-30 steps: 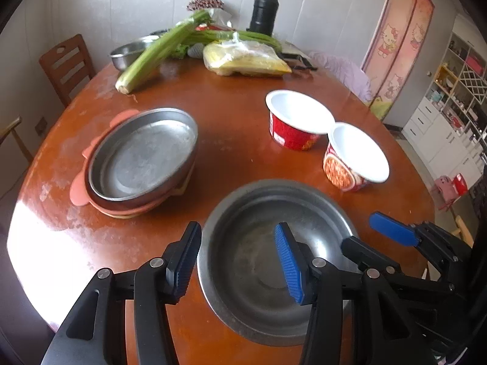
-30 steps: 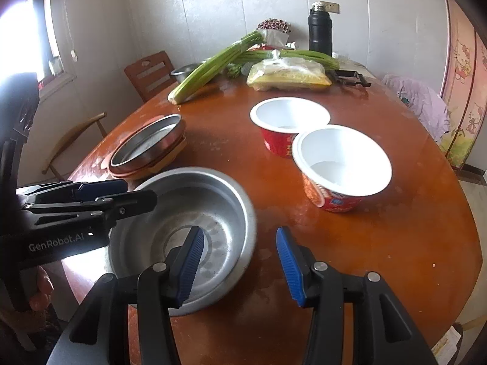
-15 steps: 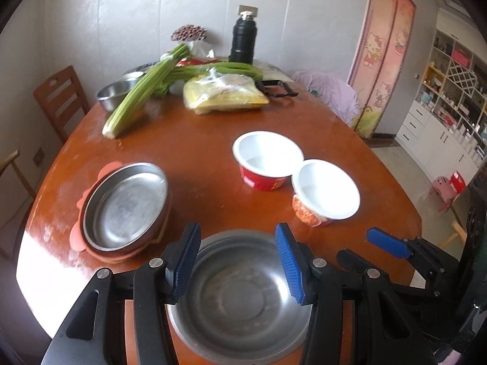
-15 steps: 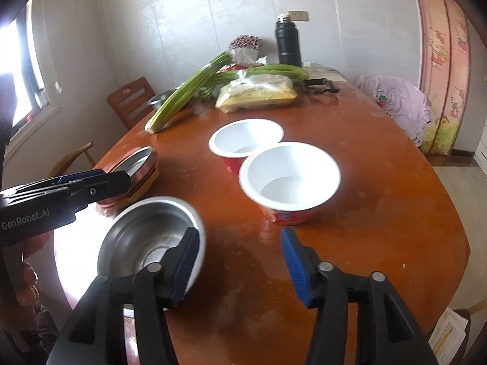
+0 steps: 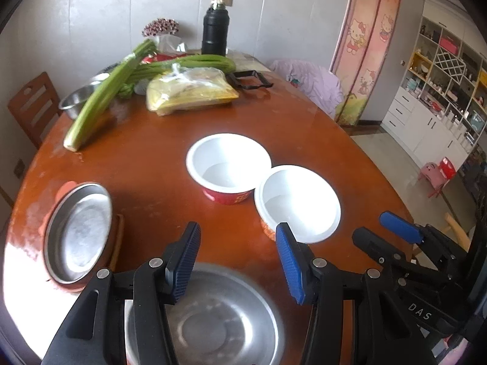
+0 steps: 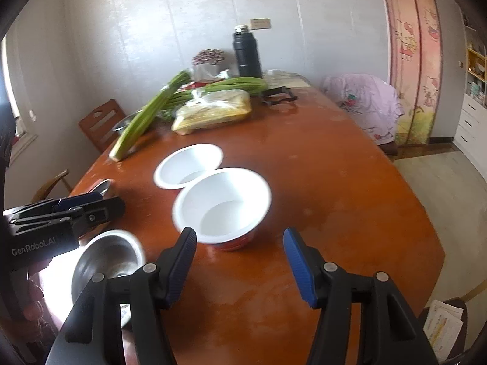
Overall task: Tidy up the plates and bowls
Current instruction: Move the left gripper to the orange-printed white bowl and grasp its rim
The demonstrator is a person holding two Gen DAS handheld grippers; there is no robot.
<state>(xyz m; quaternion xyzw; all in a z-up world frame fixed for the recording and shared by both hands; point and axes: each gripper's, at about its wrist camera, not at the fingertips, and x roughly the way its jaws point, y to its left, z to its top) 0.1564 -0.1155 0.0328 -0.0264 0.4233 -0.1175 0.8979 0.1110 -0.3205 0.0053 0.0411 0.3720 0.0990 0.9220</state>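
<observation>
With both grippers open and empty, the right gripper (image 6: pixel 240 261), low in the frame, should straddle the near bowl's (image 6: pixel 222 203) rim squarely before closing; left gripper (image 5: pixel 237 261) stays clear.

Round wooden table (image 5: pixel 304 140) bears bowls (image 5: pixel 228 164), plates (image 5: pixel 77 231), celery (image 5: pixel 106 94).

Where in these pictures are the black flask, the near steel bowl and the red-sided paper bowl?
black flask (image 6: pixel 247 56): right wrist view, middle of its dark body.
steel bowl (image 5: pixel 225 328): left wrist view, its inner floor.
red-sided paper bowl (image 5: pixel 228 164): left wrist view, white inside wall.
</observation>
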